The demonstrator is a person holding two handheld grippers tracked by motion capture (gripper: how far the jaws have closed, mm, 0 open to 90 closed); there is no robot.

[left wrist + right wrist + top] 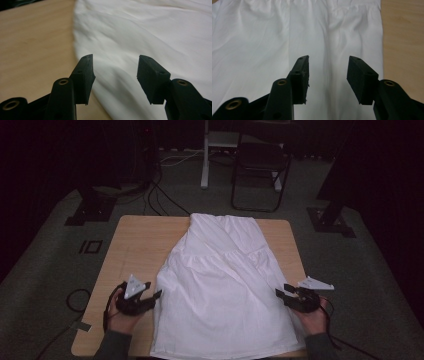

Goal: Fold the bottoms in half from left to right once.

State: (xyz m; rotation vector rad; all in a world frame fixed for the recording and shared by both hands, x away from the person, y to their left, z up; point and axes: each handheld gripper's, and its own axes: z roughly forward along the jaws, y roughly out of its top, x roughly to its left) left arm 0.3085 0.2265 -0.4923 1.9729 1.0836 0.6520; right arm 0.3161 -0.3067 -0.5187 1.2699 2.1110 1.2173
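Note:
A white garment [225, 280] lies spread flat on the wooden table [135, 245], its narrow end toward the far edge and its wide hem at the near edge. My left gripper [156, 290] sits beside the cloth's left edge, jaws apart, nothing between them. In the left gripper view the gripper [115, 65] points over the white cloth [150, 32] where it meets bare wood [32, 45]. My right gripper [283, 292] is at the cloth's right edge, also open and empty. In the right gripper view the gripper [329, 65] hovers above the white fabric [262, 45].
The table's bare strip [404, 37] runs along the garment's right side. Beyond the far edge stand a dark folding chair [260, 165], a white stand [205, 155] and cables on the grey floor [155, 195]. A black cable loops on the floor at the left [75, 300].

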